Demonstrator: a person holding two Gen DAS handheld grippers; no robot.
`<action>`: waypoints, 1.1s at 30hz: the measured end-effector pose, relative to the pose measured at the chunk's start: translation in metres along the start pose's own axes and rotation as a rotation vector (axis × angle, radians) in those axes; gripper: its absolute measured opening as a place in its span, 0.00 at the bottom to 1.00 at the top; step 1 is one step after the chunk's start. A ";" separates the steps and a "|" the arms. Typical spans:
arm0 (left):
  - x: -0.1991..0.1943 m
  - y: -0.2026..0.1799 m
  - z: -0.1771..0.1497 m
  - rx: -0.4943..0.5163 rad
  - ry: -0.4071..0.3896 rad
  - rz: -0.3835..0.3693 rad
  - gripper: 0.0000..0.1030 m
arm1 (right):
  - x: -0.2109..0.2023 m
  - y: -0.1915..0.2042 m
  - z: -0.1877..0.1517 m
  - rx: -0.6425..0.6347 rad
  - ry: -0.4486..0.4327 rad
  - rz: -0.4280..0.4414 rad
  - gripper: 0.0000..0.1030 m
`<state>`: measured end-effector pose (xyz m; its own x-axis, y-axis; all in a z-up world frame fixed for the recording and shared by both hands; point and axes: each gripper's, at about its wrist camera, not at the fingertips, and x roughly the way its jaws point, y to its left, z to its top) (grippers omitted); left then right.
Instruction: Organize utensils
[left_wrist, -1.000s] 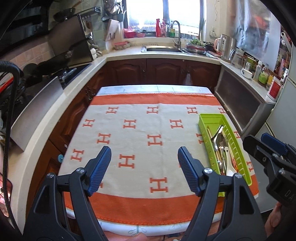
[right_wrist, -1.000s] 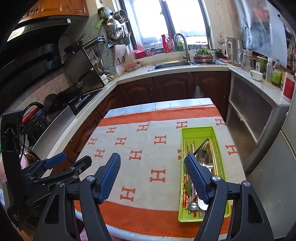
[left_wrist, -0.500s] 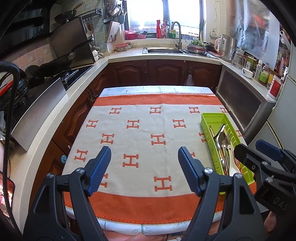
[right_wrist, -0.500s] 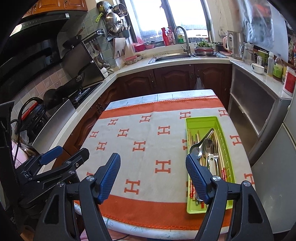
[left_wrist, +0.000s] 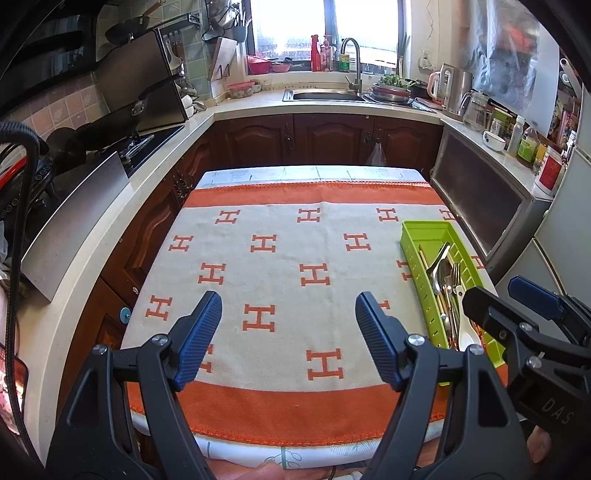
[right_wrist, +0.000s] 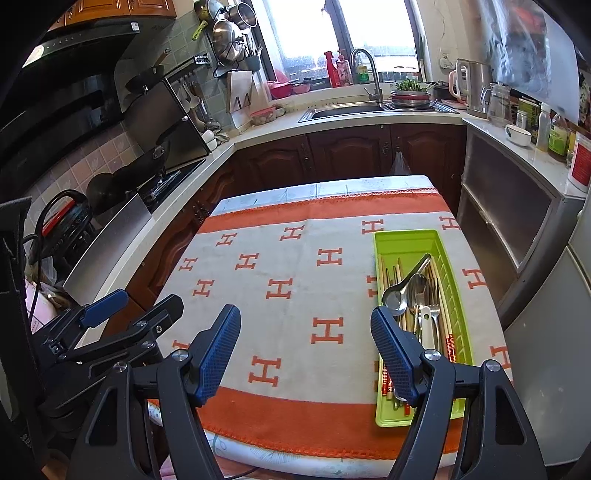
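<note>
1. Your left gripper (left_wrist: 288, 332) hangs over the near half of the table with its jaws spread wide and nothing between them; the blue pads (left_wrist: 197, 334) are ribbed, set on matte black plastic arms with round metal screws.
2. Your right gripper (right_wrist: 304, 349) is likewise wide apart and empty, its right pad poised above the near end of the tray.
3. The tray (right_wrist: 460, 291), a long rectangular basket of bright lime-green plastic with slotted walls, lies on the right side of the table, lengthwise away from you.
4. Inside it the utensils (right_wrist: 419, 295) are heaped together: a shiny steel ladle-shaped spoon (right_wrist: 397, 295) lying diagonally with its round bowl toward you, other steel spoons, a fork, a white spoon handle, and slim pale chopsticks (right_wrist: 448, 339) with red-patterned ends.
5. The table wears a soft woven cloth (right_wrist: 295, 306), cream with orange H shapes and broad orange borders with a stitched edge.
6. Each gripper shows at the edge of the other's view, just beside it.
</note>
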<state>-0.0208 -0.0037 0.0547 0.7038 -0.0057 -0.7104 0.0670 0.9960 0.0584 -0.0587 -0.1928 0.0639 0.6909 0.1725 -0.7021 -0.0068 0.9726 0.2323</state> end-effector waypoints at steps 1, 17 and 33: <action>0.000 0.000 0.000 0.001 0.001 -0.001 0.71 | 0.000 0.000 0.000 0.000 0.000 0.000 0.72; 0.004 -0.003 -0.001 0.007 0.009 -0.008 0.71 | 0.004 0.001 -0.001 0.003 0.009 0.001 0.72; 0.005 -0.005 -0.003 0.006 0.014 -0.010 0.71 | 0.004 0.000 -0.001 0.003 0.009 0.001 0.72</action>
<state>-0.0198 -0.0082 0.0485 0.6928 -0.0146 -0.7210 0.0787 0.9954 0.0555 -0.0564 -0.1914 0.0602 0.6842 0.1748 -0.7081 -0.0055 0.9721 0.2347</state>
